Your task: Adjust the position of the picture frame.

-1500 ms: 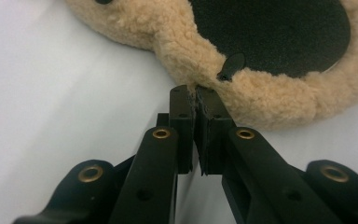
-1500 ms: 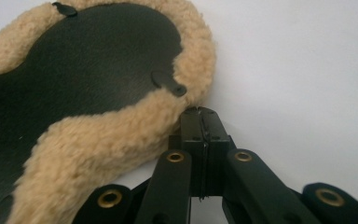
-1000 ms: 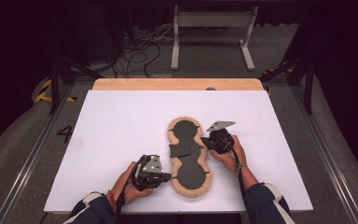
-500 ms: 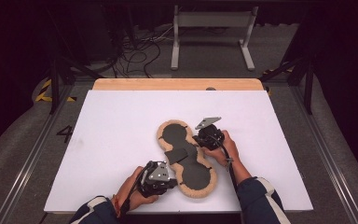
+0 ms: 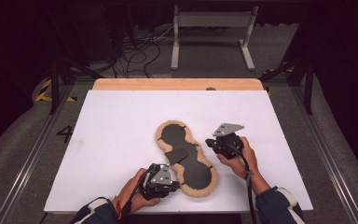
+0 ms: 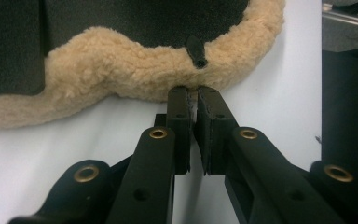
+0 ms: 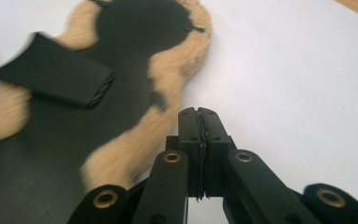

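- Table (image 5: 121, 121): your white work surface, with a strip of bare wood along its far edge; the dark floor beyond it holds a pale metal stand (image 5: 212, 37) and loose cables (image 5: 140, 49), both hard to make out in the gloom
- Fleece-edged pad (image 5: 185, 157): a peanut-shaped piece, black face up with a tan fleece rim, lying flat near the middle of the table, toward your side; its long axis runs diagonally, the far lobe towards your left and the near lobe towards your right
- Black flap (image 5: 177, 156): a small square piece lying across the pad's waist; in the right gripper view it is blurred, and its lifted edge shows layers
- Left gripper (image 5: 167, 183): in your left hand at the near lobe; in the left gripper view its jaws stand a narrow slit apart, tips at the fleece rim, and whether they pinch any fleece is too fine to tell; the pad is cut off at the top and left of that view
- Right gripper (image 5: 213, 143): in your right hand, just right of the pad's waist and clear of it; its jaws are pressed together on nothing
- Small black tab (image 6: 196, 51): pokes across the fleece just beyond the left gripper's tips
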